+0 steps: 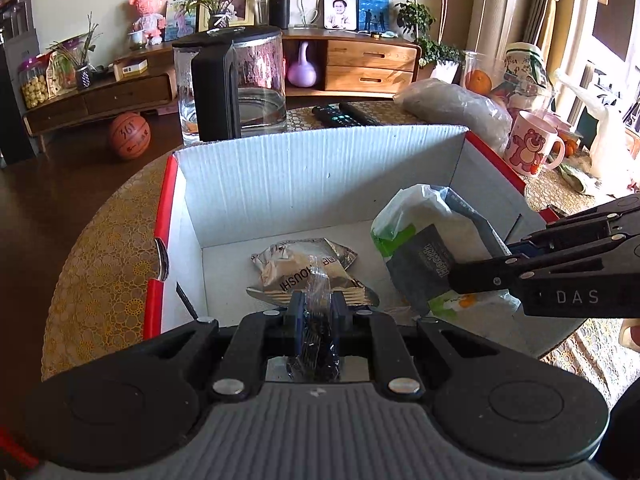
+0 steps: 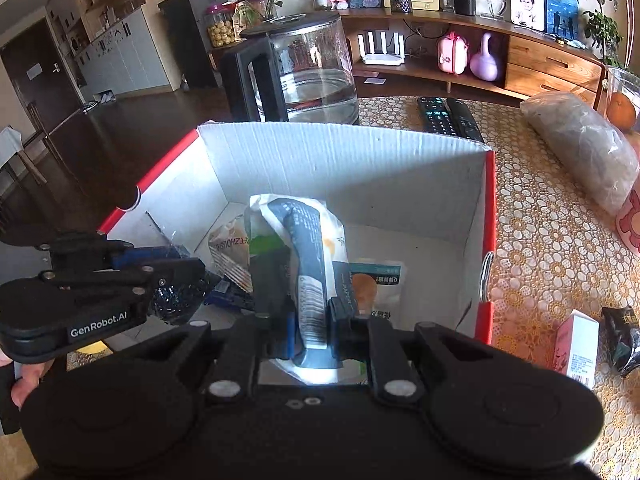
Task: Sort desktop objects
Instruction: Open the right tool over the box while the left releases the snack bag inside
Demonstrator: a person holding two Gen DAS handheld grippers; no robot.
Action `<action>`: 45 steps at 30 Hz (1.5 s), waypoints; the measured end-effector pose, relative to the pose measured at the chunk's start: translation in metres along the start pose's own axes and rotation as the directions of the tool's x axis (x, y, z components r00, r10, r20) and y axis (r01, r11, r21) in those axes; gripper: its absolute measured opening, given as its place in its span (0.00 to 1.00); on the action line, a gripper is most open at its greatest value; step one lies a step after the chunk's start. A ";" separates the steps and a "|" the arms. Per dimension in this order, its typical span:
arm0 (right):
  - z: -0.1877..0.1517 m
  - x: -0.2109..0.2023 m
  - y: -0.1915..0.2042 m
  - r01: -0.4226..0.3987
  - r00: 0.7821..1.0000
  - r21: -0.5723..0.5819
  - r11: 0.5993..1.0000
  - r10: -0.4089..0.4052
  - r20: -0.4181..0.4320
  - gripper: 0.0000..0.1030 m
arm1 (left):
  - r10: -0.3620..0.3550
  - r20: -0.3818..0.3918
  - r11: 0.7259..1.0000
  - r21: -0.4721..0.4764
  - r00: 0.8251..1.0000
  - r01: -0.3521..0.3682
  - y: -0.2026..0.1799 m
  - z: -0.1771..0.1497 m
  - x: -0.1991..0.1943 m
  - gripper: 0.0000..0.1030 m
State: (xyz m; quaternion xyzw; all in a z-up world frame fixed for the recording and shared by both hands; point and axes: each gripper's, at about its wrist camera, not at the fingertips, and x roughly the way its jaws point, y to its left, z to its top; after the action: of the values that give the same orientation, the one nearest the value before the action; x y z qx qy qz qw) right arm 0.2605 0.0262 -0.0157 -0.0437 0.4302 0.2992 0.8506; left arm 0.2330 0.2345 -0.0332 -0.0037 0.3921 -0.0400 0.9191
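At the bottom centre of the left wrist view, the left gripper (image 1: 316, 312) is clenched on a crinkly clear-wrapped dark packet (image 1: 316, 344) above the cardboard box (image 1: 320, 160). The right wrist view shows the right gripper (image 2: 311, 312) grasping a white-and-grey pouch (image 2: 308, 240), and, at lower right, a pink carton (image 2: 578, 344) on the table outside the box, unseen from the left. Beyond the box stands a glass kettle (image 1: 240, 80).

Glass kettle (image 1: 236, 84), basketball (image 1: 129, 135), purple vase (image 1: 303, 68), wooden sideboard (image 1: 368, 64)
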 end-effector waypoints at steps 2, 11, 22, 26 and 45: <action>-0.001 0.002 0.002 0.006 1.000 -0.015 1.000 -0.006 -0.006 0.15 | -0.002 -0.013 1.000 0.000 1.000 0.002 -0.001 -0.002 0.003 0.12; -0.006 0.005 0.009 0.019 1.000 -0.052 0.998 -0.020 -0.022 0.24 | -0.019 -0.078 0.999 -0.046 0.997 0.016 -0.002 -0.009 0.016 0.12; -0.009 -0.007 0.005 0.009 1.000 -0.052 0.999 -0.009 -0.016 0.44 | -0.024 -0.075 0.996 -0.089 0.997 0.017 0.001 -0.012 0.010 0.13; -0.010 -0.015 0.007 -0.001 1.000 -0.058 0.998 0.001 0.001 0.49 | -0.017 -0.066 0.996 -0.093 0.998 0.011 0.002 -0.012 0.004 0.16; -0.023 -0.075 0.000 -0.036 0.996 -0.079 0.996 0.042 0.084 0.57 | -0.025 0.044 0.995 -0.092 0.999 0.029 -0.019 -0.010 -0.045 0.70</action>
State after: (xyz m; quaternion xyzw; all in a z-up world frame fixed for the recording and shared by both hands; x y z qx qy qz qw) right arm 0.2106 -0.0167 0.0265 -0.0553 0.3823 0.3338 0.8599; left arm 0.1938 0.2187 -0.0070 -0.0527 0.3739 -0.0342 0.9254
